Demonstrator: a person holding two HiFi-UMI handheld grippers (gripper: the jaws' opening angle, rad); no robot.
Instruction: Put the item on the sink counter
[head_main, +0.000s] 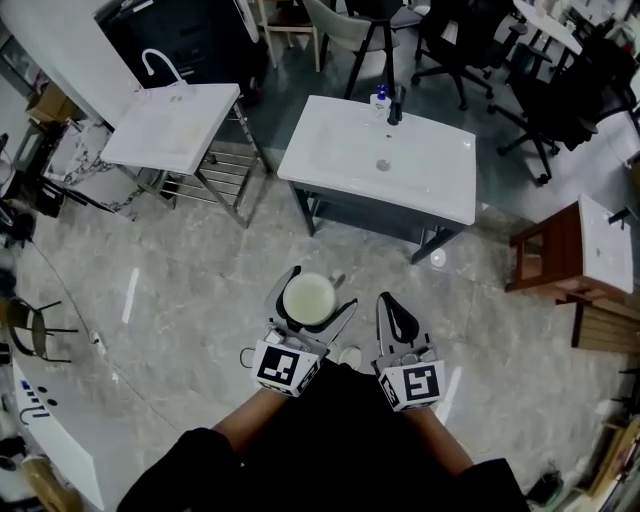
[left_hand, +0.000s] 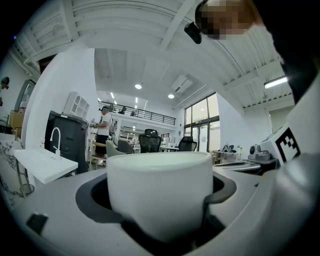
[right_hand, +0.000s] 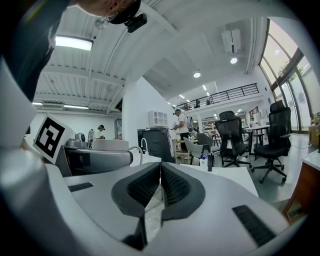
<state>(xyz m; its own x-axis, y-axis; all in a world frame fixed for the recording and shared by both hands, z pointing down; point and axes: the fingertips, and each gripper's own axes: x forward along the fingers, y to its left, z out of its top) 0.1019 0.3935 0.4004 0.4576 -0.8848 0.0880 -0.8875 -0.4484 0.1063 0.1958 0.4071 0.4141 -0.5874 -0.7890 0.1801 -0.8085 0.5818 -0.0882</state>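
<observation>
The left gripper (head_main: 316, 291) was clamped round a white cup (head_main: 306, 300), jaws pressed on opposite sides of its wall; the cup rode upright, mouth up, likely so that it could be carried level and set down on its base. Both hung over the floor (head_main: 190, 290), well short of the sink counter (head_main: 335, 150), on the person's side of its near edge. The right gripper (head_main: 388, 305) hung just beside them, equally short of the counter, jaws together on nothing, seemingly a spare. At the counter's far edge stood a black tap (head_main: 396, 106) with a small bottle (head_main: 381, 98) just beside it; the counter's near rim lay bare, which I judged the likeliest landing spot. A second basin (head_main: 170, 125) stood to the left of the counter.
</observation>
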